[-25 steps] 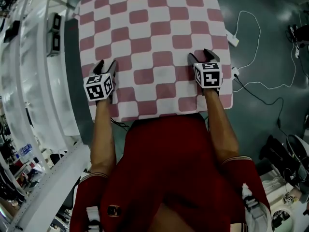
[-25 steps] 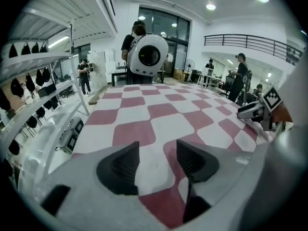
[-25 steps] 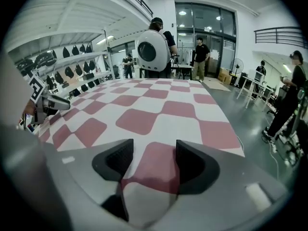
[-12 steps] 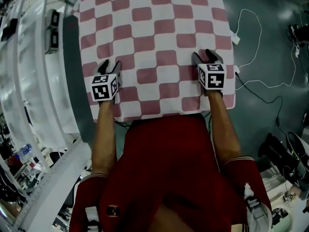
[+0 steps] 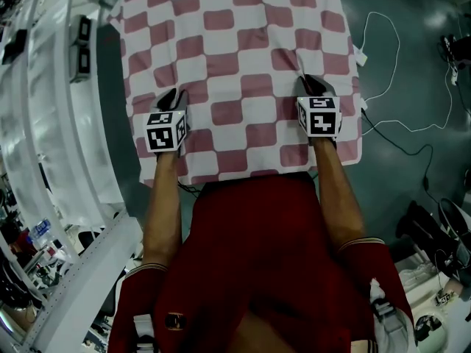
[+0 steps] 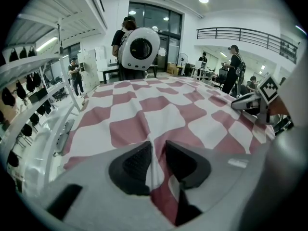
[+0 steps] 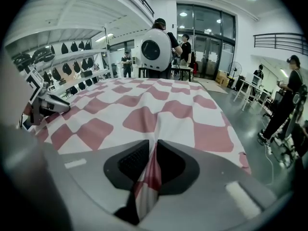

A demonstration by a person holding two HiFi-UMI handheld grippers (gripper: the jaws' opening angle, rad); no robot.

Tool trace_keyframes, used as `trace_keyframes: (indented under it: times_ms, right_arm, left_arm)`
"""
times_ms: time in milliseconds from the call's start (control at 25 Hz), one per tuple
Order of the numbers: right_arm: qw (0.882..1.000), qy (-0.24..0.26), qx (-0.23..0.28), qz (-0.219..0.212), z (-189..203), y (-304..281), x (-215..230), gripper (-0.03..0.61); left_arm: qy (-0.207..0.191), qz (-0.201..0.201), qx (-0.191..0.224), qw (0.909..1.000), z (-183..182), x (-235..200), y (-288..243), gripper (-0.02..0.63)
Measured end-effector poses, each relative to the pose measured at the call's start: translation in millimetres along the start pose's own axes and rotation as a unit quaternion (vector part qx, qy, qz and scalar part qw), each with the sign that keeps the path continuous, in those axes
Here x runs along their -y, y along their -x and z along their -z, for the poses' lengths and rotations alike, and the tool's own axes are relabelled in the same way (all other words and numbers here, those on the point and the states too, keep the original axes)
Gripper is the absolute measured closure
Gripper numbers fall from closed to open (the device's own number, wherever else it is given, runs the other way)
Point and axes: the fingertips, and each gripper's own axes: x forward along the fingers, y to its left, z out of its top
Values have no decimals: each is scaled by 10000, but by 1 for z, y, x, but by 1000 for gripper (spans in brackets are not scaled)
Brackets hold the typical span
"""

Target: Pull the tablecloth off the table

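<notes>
Red-and-white check cloth (image 5: 243,57) lies spread over the counter, edge to edge; the counter itself is hidden under it. Near hem hangs just in front of the person's red shirt (image 5: 257,248).

L tool (image 6: 158,150) sits on the cloth by its near-left corner. Jaws narrow & closing, w/ a raised fold of cloth btwn the pads, both pads against it. A crease runs fwd from the pinch.

R tool (image 7: 155,150) sits by the near-right corner. Jaws narrower, closing, tight on a fold of cloth that bunches up & trails back btwn them. In head view, creases run from this pinch toward the far edge.

The two tools are about level w/ each other, well apart, one on each side of the cloth.

White rack (image 5: 44,123) stands along the left of the counter. In the gripper views its shelf carries a row of dark items (image 7: 72,48) hung below it; too small to tell what they are. Grey floor (image 5: 419,72) shows right of the counter.

At the far end a person w/ a round white pack (image 6: 139,47) stands just beyond the cloth; more people in the bkgd.
</notes>
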Motion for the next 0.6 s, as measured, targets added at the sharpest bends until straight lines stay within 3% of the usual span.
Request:
trace_keyframes:
  times_ms: [280,600]
  right_arm:
    - [9998,-190,42,92,1,0,3,560]
    - [9988,-433,219,-33,-1,9,-1,566]
  left_arm:
    - [-127,-29,-25,9999,-2,7,-4,562]
    - [-177,-16,49,9998,-3,12,-1,603]
